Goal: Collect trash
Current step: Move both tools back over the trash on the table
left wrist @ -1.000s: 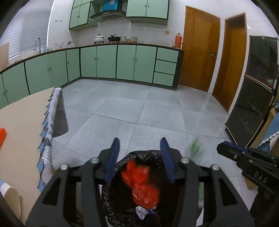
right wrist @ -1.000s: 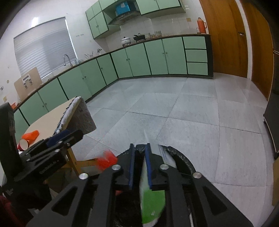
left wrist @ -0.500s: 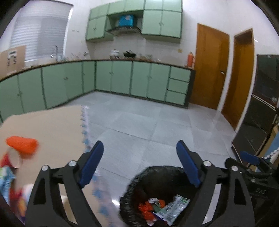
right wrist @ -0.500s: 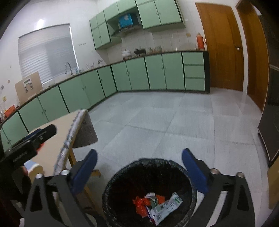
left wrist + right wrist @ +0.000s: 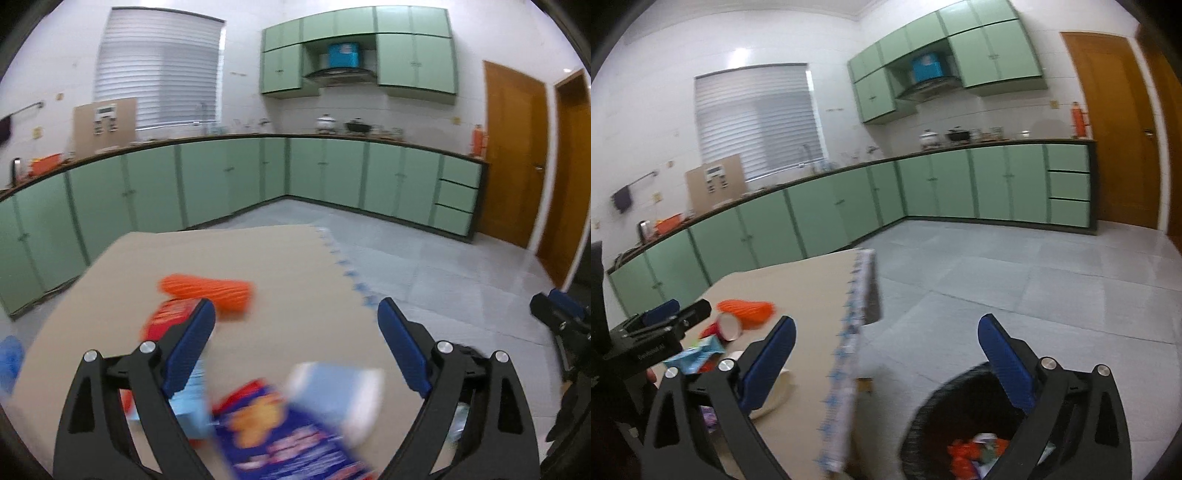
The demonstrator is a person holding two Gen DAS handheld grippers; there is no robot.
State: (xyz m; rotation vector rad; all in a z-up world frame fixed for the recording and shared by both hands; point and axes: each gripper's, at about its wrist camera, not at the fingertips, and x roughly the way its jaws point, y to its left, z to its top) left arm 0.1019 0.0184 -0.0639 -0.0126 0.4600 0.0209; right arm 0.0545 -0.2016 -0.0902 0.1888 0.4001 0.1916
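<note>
1. The trash still out lies on the worktop (image 5: pixel 280 258): an orange ribbed cup (image 5: pixel 212 290) on its side at about 11 o'clock from the left gripper (image 5: pixel 295 343), a red packet (image 5: pixel 168 317) touching the cup's near side, and a blurred blue packet (image 5: pixel 291 439) at 6 o'clock, low between the jaws.
2. In the right wrist view the same cup (image 5: pixel 748 310) lies at 10 o'clock, with a paper cup (image 5: pixel 728 325) on its side just beside it and a light blue wrapper (image 5: pixel 696 356) nearer the camera.
3. The bin (image 5: pixel 960 406), lined in black, stands on the floor (image 5: pixel 1015 280) at 5 o'clock of the right gripper (image 5: pixel 886 350), just off the worktop's edge; red and pale wrappers (image 5: pixel 971 452) lie in its bottom.
4. The left gripper's jaws have just been opening and stand wide apart, pressing on nothing.
5. The right gripper's jaws have likewise just spread fully, with nothing between them; it hangs over the gap between worktop and bin.
6. A patterned cloth (image 5: pixel 849 332) hangs along the worktop's edge.
7. Green cabinets (image 5: pixel 332 177) line the far walls.
</note>
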